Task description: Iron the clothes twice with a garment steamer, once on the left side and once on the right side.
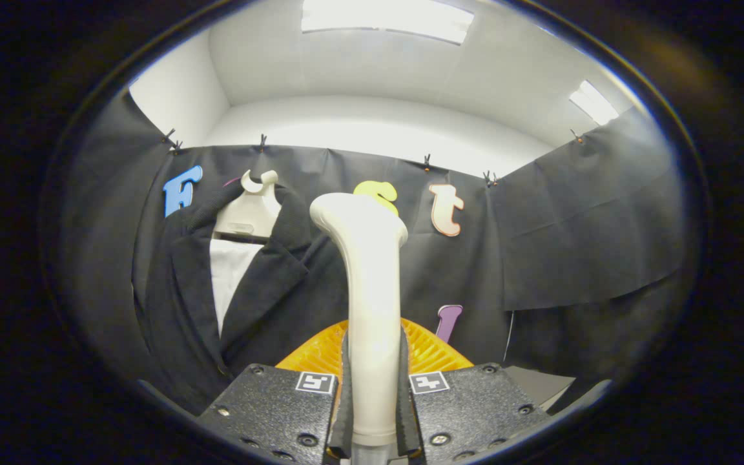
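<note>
The gripper [372,394] is closed on the steamer [369,290], both fingers pressing its smooth cream handle, which rises upright to a bent head. A dark jacket [262,284] on a pale hanger [249,210] hangs just beyond, to the left.

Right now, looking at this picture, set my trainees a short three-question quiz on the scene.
1. True or false: the jaws of the gripper are shut on the garment steamer.
2. The dark jacket hangs: A) ahead and left of the steamer, B) between the jaws, C) on the floor.
3. Fill in: the jacket hangs on a pale ____.

Key: 1 true; 2 A; 3 hanger.
</note>
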`<state>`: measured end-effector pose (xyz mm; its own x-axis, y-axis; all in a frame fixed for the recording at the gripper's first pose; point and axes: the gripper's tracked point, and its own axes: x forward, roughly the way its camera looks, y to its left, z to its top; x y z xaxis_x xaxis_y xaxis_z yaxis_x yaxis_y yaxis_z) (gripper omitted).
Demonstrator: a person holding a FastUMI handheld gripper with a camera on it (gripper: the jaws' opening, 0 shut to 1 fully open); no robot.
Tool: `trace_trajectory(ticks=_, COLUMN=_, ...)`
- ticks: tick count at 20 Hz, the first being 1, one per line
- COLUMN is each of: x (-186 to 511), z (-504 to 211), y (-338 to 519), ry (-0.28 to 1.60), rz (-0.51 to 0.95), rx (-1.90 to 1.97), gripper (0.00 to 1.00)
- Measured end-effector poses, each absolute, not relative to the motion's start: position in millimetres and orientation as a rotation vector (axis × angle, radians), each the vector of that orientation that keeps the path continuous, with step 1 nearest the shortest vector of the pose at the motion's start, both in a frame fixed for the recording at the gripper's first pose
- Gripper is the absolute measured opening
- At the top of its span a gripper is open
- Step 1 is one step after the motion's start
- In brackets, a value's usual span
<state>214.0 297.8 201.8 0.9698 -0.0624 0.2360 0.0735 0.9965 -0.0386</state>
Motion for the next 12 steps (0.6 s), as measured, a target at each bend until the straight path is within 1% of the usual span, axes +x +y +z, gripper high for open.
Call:
trace_trajectory(ticks=5, x=234.6, z=216.6, y=316.1, ry=-0.299, rz=-0.082, rx=-0.063, gripper=0.29)
trace_trajectory(ticks=12, x=247.8, z=185.4, y=332.8, ry=-0.265, rz=-0.069, rx=-0.084, gripper=0.29)
